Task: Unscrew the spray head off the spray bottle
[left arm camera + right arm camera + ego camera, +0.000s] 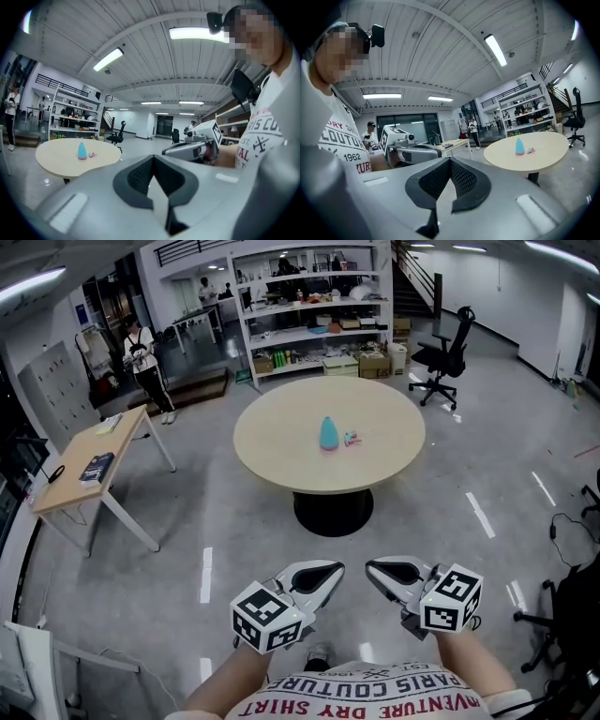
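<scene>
The person is holding the left claw (323, 574) and the right claw (382, 571) close in front of the shirt (375, 697). The claws are side by side and a little apart, both pointing forward, with their tips leaning toward each other. In the left gripper view the left claw's jaws are lying together, dark pad meeting dark pad, with the right claw showing just to its right. In the right gripper view the right claw's jaws are likewise sitting closed, pad against pad, with the left claw just to its left.

Ahead of and below both claws grey floor (225, 521) is stretching out. Well ahead, roughly on the line between the two tips, a round table (281, 460) is standing on a dark base. The spray bottle (328, 434), a teal cone-shaped body, is standing upright near the table's middle, well apart from both claws. Just beside it, on the right claw's side, a small pink and white piece (352, 438) is lying on the tabletop, too small to make out.

Farther off to the left of the left claw a desk (70, 488) is carrying a dark book (97, 467). Beyond the table shelves (314, 306) are lining the back wall. An office chair (448, 354) is standing ahead and right of the right claw, and a bystander (142, 357) is standing far ahead to the left.
</scene>
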Tool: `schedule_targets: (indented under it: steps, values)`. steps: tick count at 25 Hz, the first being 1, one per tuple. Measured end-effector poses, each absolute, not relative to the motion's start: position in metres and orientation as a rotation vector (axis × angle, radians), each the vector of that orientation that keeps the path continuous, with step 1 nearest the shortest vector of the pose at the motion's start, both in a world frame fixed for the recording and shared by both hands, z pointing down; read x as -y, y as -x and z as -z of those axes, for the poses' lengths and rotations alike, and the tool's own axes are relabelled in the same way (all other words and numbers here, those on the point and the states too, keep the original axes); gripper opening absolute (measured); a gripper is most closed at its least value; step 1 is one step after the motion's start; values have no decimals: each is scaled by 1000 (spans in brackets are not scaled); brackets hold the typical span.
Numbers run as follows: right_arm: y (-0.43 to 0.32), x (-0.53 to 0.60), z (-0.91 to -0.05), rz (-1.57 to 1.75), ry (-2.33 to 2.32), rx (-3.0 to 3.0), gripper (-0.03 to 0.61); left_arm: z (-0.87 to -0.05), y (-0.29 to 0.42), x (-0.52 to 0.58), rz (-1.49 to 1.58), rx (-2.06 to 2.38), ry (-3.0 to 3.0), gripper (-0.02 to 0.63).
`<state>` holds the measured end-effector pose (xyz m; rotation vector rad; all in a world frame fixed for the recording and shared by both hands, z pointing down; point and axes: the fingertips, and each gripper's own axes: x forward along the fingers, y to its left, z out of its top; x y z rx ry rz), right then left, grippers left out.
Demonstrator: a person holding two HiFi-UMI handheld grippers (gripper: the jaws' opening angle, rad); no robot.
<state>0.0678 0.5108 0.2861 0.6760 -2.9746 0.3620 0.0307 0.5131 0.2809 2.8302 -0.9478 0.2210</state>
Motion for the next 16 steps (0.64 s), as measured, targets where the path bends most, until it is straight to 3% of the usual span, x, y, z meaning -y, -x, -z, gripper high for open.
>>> schedule_targets:
  steps: [16]
  values:
    - [-82,-538,-282,-364,-670,2991,2,-285,-50,-538,-236,915,-2841,0]
